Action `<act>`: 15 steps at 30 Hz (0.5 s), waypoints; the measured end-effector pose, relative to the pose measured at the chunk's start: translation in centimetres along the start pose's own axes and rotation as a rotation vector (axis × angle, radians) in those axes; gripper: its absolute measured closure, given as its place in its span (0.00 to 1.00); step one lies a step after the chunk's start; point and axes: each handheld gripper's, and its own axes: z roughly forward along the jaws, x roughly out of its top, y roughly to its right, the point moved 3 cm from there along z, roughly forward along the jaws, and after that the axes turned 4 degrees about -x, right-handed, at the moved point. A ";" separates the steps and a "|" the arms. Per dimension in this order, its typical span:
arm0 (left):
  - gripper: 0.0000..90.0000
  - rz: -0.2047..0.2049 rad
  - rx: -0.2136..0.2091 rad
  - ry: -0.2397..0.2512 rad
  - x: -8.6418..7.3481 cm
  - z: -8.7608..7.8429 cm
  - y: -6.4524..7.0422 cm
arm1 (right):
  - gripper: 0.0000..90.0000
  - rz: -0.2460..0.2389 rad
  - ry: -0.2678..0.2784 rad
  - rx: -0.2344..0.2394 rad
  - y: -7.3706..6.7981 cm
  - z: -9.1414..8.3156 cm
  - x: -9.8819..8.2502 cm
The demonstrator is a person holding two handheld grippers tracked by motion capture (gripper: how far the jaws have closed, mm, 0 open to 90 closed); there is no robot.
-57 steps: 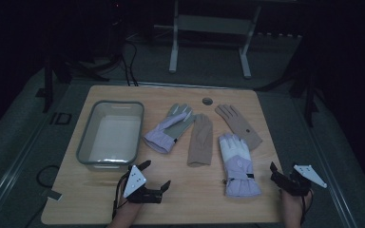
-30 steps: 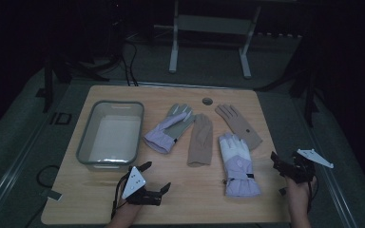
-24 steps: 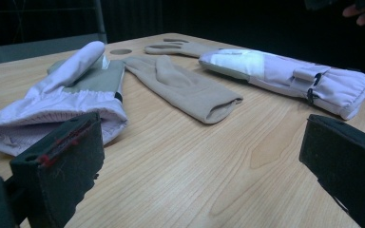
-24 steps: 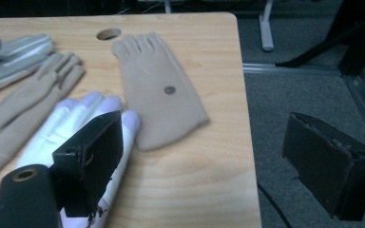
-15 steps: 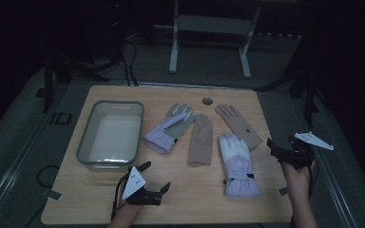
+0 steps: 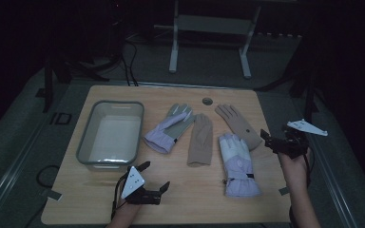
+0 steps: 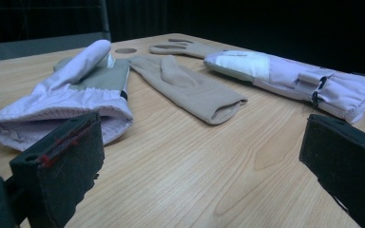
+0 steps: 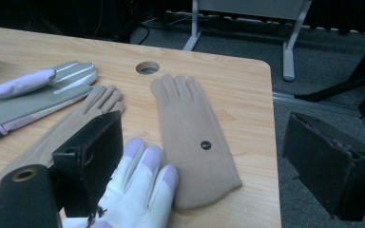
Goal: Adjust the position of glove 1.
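Four gloves lie on the wooden table [image 6: 195,199]. A lavender and grey glove [image 6: 168,128] is left of centre, a tan glove [image 6: 200,140] lies beside it, and a second tan glove [image 6: 237,124] with a small black dot [image 8: 206,145] lies to the right. A lavender and white glove [image 6: 237,164] lies nearer me. My left gripper [image 6: 156,175] rests open near the front edge, facing the lavender cuff [image 7: 66,102]. My right gripper [image 6: 267,141] hovers open at the table's right edge, over the dotted tan glove [image 8: 190,137] and the white fingertips [image 8: 142,185].
A grey plastic bin [image 6: 117,102] stands at the left of the table. A round hole [image 6: 207,101] is cut in the tabletop at the back. Dark floor, cables and a metal stand leg [image 6: 173,42] lie beyond the far edge.
My right gripper has moved up and away from me along the right edge, toward the dotted tan glove. The left gripper and the gloves have stayed put.
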 end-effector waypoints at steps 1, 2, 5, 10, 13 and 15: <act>0.02 -0.002 0.000 0.000 0.0 0.0 0.0 | 0.15 -0.003 -0.004 0.001 -0.2 0.1 0.2; 0.01 -0.002 0.000 0.000 0.0 0.0 0.0 | 0.14 -0.008 -0.010 0.007 -0.3 0.1 0.5; 0.02 -0.002 -0.007 -0.002 0.0 0.0 0.0 | 0.13 -0.020 -0.016 0.008 -1.0 0.3 1.3; 0.01 -0.002 -0.004 -0.002 0.0 0.0 0.0 | 0.16 -0.038 -0.043 0.053 -2.4 0.9 2.2; 0.01 -0.007 -0.006 0.002 0.0 0.0 0.0 | 0.19 -0.051 -0.050 0.078 -3.1 1.1 2.5; 0.01 -0.010 -0.008 0.002 0.0 0.0 -0.1 | 0.19 -0.073 -0.059 0.101 -3.8 1.5 2.7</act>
